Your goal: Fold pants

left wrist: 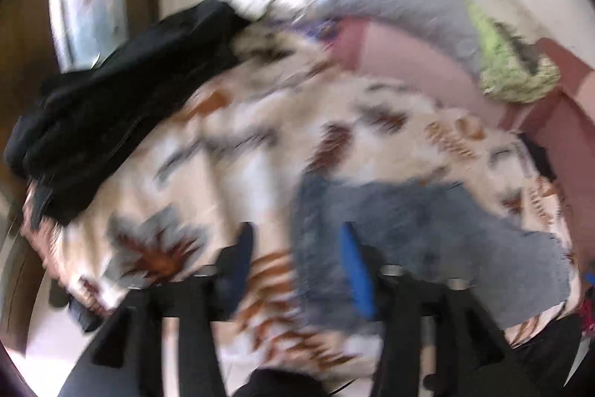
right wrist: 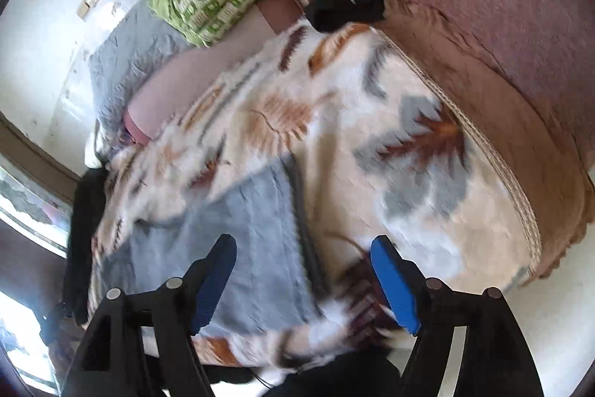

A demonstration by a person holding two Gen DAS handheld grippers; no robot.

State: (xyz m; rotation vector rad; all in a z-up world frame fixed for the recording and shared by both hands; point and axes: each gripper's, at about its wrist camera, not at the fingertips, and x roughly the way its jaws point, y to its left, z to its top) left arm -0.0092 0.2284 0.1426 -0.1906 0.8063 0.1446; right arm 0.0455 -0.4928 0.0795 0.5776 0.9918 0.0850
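Two grippers hang over the bed, and we see both with jaws apart and nothing between the pads. Our left gripper (left wrist: pixel 297 266) stands fairly wide; our right gripper (right wrist: pixel 303 281) stands wider. No earlier view lets us say more of them.

Grey pants (right wrist: pixel 253 237) lie flat on the patterned blanket (right wrist: pixel 390 121), already doubled into a rough rectangle, as far as we can judge through the blur. We reckon the cloth is soft, light and limp: it will sag and drape from any hold, and thick folded layers may slip unless pinched deep. We would take it at an edge or corner, catching all layers at once.

From the left wrist view the pants (left wrist: pixel 427 240) sit just ahead of the fingers and off to the right. From the right wrist view they lie below and ahead, mostly toward the left finger, with their dark edge running between the two fingers.
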